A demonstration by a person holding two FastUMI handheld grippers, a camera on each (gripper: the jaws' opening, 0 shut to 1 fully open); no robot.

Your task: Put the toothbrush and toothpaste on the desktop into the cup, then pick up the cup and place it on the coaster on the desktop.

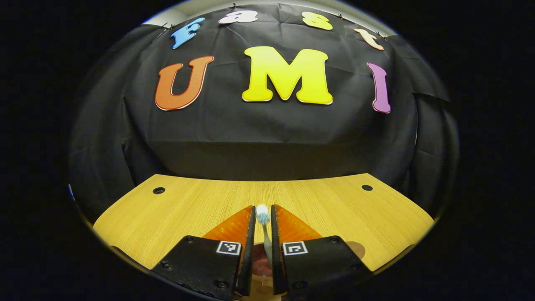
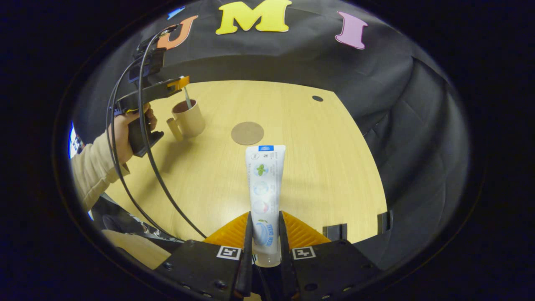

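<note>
My left gripper (image 1: 263, 218) is shut on the toothbrush (image 1: 263, 215), whose white bristled head points away and whose handle runs down into the cup (image 1: 261, 264) right below the fingers. In the right gripper view that left gripper (image 2: 180, 85) hangs over the tan mug-shaped cup (image 2: 189, 120), with the toothbrush (image 2: 187, 98) slanting into it. My right gripper (image 2: 265, 219) is shut on the lower end of the white toothpaste tube (image 2: 264, 184), held above the near half of the table. A round brown coaster (image 2: 247, 133) lies flat to the right of the cup.
The wooden table (image 2: 317, 167) has small dark holes near its far corners (image 2: 317, 98). A hand and beige sleeve (image 2: 98, 161) hold the left gripper, with black cables (image 2: 146, 159) hanging from it. Two dark clamps (image 2: 334, 231) sit on the near right edge.
</note>
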